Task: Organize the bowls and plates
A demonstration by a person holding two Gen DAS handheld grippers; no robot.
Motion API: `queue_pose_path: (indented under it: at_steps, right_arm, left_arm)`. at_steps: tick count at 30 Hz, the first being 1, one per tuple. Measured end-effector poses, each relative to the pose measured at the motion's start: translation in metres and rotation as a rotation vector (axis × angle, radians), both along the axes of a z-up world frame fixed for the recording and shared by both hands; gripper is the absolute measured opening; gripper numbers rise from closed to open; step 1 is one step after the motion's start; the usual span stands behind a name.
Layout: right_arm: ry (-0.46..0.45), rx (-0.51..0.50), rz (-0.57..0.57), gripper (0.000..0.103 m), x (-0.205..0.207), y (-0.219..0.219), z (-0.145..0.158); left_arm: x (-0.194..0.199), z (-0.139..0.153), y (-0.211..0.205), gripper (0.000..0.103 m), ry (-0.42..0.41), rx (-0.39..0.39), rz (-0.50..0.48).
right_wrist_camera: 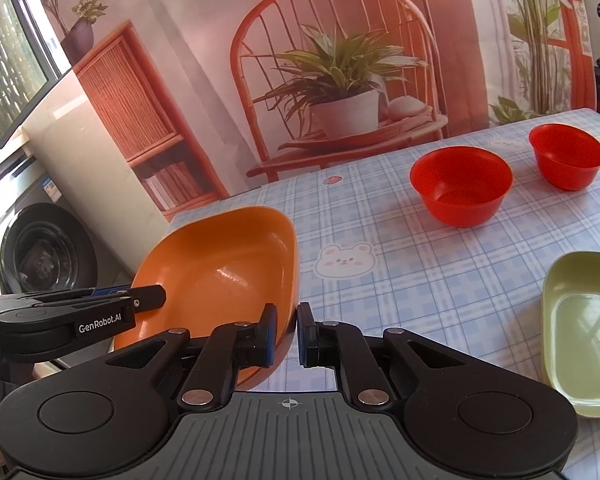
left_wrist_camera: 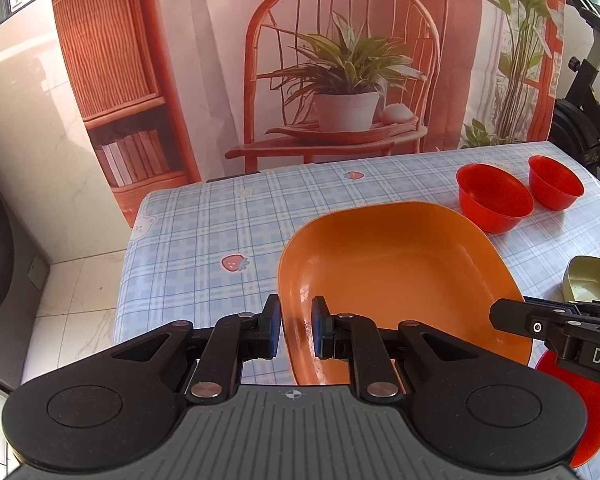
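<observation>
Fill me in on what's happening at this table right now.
A person is holding the orange squarish plastic plate with both handheld grippers: the left gripper is clamped on its left rim, and the right gripper on its right rim, the plate raised above the blue checked tablecloth. Two red round bowls and a pale green dish sit on the table.

Checked tablecloth (left_wrist_camera: 204,216), washing machine (right_wrist_camera: 40,256) (left), backdrop (left_wrist_camera: 340,60).

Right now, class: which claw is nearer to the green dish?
Right. The right claw grips the orange plate's rim beside the green dish; the left claw grips the plate's far rim.
</observation>
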State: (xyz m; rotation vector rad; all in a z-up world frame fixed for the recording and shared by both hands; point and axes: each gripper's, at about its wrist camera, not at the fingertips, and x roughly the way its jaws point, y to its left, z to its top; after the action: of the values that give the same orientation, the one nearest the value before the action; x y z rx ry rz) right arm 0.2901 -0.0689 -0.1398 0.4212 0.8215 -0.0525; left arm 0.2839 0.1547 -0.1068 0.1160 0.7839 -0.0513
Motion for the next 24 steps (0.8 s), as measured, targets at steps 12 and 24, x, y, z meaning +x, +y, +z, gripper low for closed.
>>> queue_pose_path:
  at_steps: [12,24]
  right_arm:
    - [-0.035,-0.003,-0.081,0.010,-0.033,-0.065,0.017]
    - [-0.038,-0.006,-0.233,0.010,-0.097,-0.163,0.026]
  left_arm:
    - [-0.001,0.007,-0.068,0.017,-0.003,-0.019,-0.081]
    - [0.001,0.001,-0.177,0.017,0.012,-0.045,-0.265]
